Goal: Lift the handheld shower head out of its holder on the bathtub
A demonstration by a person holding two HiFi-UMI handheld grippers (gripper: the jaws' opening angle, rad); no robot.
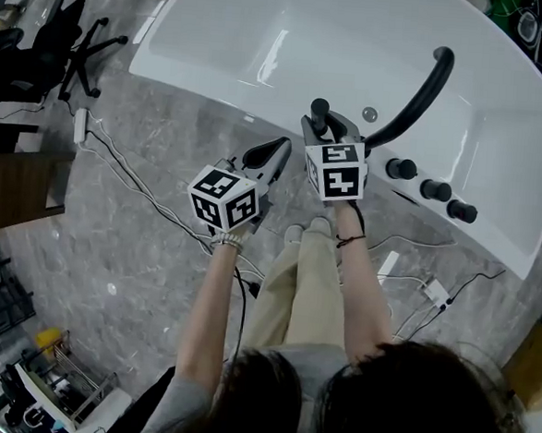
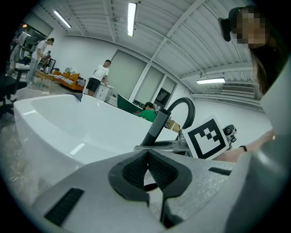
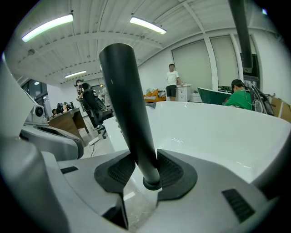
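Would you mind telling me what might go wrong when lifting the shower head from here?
The right tool pinches the smooth, round shower head low down, so it may slip or tilt. The curved black spout stands close beside it and might be struck on the way up. The left tool is shut and empty, giving no support.

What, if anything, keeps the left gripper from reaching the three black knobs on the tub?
Likely no straight way: the right gripper, shut on the shower head, sits between the left gripper and the knobs.
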